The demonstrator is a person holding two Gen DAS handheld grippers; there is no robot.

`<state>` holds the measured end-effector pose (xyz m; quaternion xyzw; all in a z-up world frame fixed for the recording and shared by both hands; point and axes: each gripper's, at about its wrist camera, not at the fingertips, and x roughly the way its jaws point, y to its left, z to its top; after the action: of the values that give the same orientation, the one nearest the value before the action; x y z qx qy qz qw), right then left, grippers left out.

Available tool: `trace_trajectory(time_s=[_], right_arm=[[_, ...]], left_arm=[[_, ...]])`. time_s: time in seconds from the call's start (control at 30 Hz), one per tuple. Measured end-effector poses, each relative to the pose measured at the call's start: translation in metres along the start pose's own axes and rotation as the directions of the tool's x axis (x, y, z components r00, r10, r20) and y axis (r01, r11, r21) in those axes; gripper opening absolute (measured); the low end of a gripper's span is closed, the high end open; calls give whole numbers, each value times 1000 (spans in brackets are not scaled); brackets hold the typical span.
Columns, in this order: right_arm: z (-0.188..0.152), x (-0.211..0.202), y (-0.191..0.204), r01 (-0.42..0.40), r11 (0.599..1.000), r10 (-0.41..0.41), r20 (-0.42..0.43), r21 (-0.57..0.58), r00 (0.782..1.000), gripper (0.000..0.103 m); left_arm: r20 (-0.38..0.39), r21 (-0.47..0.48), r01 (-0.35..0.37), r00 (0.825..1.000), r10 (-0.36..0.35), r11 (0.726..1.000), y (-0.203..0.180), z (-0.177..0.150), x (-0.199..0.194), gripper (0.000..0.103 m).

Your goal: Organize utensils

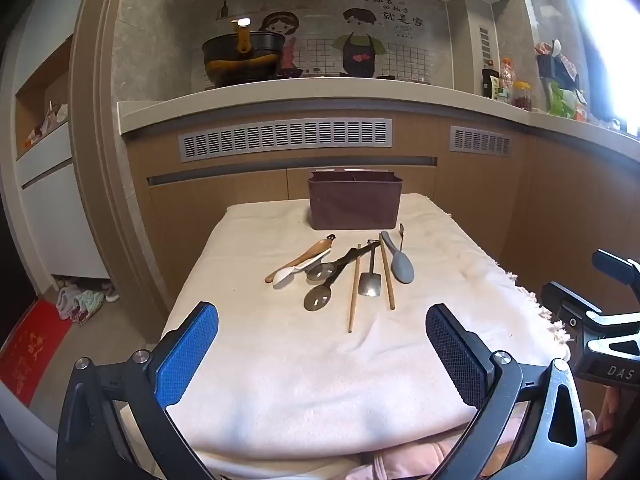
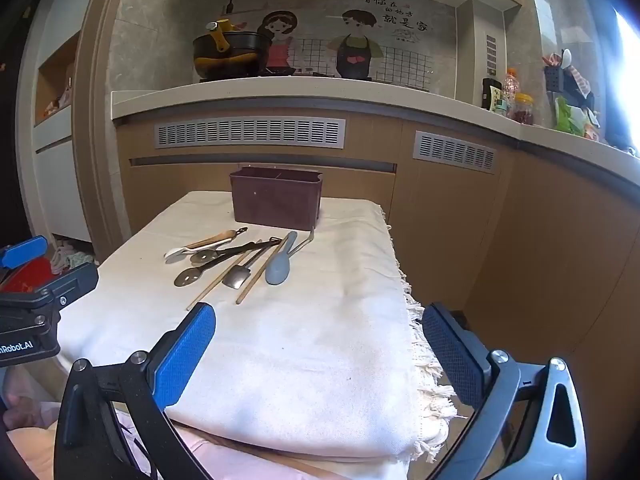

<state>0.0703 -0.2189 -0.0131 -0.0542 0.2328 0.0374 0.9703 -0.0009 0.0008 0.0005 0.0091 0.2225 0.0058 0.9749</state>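
Note:
A dark maroon utensil box [image 1: 354, 200] stands at the far end of a white cloth-covered table [image 1: 304, 368]; it also shows in the right wrist view [image 2: 277, 198]. Before it lie a wooden spoon [image 1: 302, 257], a white spoon [image 1: 298, 270], two dark slotted spoons [image 1: 322, 296], two chopsticks [image 1: 353, 292], a small metal spatula [image 1: 369, 282], a grey rice paddle [image 1: 400, 264] and a thin metal spoon [image 1: 401, 234]. My left gripper [image 1: 322, 322] is open and empty, well short of the utensils. My right gripper [image 2: 318, 322] is open and empty near the table's right edge.
A kitchen counter [image 1: 280, 96] with a black wok [image 1: 242, 58] runs behind the table. Jars and bags [image 1: 520, 92] stand on the counter at right. The cloth's fringed edge [image 2: 424, 360] hangs on the table's right side. Shoes [image 1: 80, 300] lie on the floor at left.

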Motion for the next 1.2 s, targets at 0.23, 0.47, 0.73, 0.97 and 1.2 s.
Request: trace_trajectory(time_s=[0.23, 0.47, 0.73, 0.97, 1.2], right_arm=[[0, -3, -2, -12, 1000, 12, 4, 19, 1000, 103], [-4, -6, -6, -23, 999, 22, 27, 43, 999, 103], [-3, -4, -8, -29, 998, 28, 25, 55, 999, 103], [-1, -4, -8, -26, 998, 24, 21, 54, 999, 103], [-1, -5, -8, -32, 998, 31, 20, 55, 999, 103]], left_arm=[[-23, -4, 2, 1000, -3, 1000, 0, 0, 8, 103], [2, -9, 7, 1000, -7, 1000, 3, 0, 1, 103], [2, -6, 5, 1000, -4, 1000, 2, -1, 0, 103], [0, -3, 4, 1000, -4, 1000, 2, -1, 0, 103], [-3, -2, 4, 1000, -4, 1000, 2, -2, 0, 103]])
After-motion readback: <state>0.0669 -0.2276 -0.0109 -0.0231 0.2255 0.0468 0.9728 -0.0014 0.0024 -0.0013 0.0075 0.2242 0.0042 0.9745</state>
